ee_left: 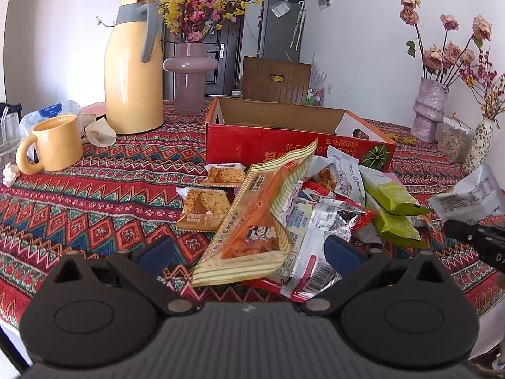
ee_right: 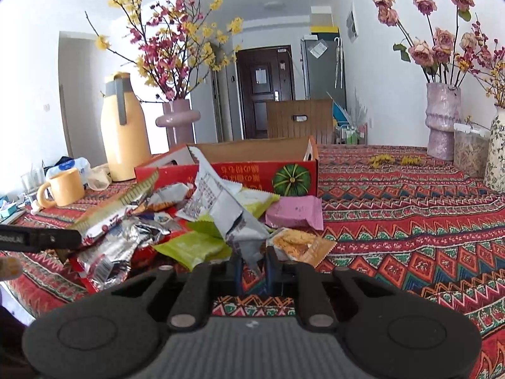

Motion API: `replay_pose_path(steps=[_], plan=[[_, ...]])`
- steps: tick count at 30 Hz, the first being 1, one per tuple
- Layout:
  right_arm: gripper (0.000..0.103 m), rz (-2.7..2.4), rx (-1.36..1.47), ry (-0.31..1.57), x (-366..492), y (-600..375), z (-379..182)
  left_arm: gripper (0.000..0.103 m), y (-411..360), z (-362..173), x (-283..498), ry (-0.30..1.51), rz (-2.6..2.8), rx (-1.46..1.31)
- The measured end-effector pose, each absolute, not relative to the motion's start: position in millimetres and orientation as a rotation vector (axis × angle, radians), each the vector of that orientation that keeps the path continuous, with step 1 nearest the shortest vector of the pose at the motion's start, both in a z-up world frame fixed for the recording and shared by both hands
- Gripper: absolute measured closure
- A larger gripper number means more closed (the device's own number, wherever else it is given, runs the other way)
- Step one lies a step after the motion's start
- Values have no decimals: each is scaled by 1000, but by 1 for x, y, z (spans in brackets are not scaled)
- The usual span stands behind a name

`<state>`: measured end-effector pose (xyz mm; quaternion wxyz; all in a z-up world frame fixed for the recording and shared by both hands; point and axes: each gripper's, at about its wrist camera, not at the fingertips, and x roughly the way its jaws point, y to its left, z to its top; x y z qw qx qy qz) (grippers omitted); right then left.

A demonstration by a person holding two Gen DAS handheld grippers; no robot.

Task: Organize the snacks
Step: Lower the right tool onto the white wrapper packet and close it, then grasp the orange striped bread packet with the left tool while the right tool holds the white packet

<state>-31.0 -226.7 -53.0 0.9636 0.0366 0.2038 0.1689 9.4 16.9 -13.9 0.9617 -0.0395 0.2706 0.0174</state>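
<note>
Right gripper (ee_right: 252, 260) is pinching the lower corner of a silver-grey snack packet (ee_right: 221, 202), its blue pads pressed together on the crinkled foil, and the packet stands up out of the pile of snacks in front of the open red cardboard box (ee_right: 252, 173). From the left wrist view the same packet (ee_left: 470, 197) hangs clear at the right edge, above the heap. Left gripper (ee_left: 249, 249) is spread wide and holding nothing, its jaws standing to either side of a long striped orange snack bag (ee_left: 252, 218) that leans up across the pile.

The step in hand looks like carrying the grey packet to the box. Since the grip is on one corner only, the packet will likely swing and could slip, so a slow lift high enough to clear the green packets (ee_right: 195, 246) and the box's near wall would serve best, with release only once the packet is well inside. The pink packet (ee_right: 295, 213) and the cracker packet (ee_right: 295, 243) lie just beside the path on the patterned surface (ee_right: 410, 221) and should not be dragged along.
</note>
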Motion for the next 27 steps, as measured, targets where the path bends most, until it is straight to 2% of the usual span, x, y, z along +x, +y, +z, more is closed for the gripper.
replay_pose_path(steps=[9,15,23,27], plan=[[90,325,91,380,-35,-236,-47,0,16,2,41,564,21,-54],[90,310,97,390,-28,-241,-51,2,32,-1,77,666,5,-119],[90,313,90,423,-16,-236,-58,11,46,-23,101,763,-56,-200],[90,314,91,436,-12,-234,-61,25,46,-24,101,755,-113,-219]])
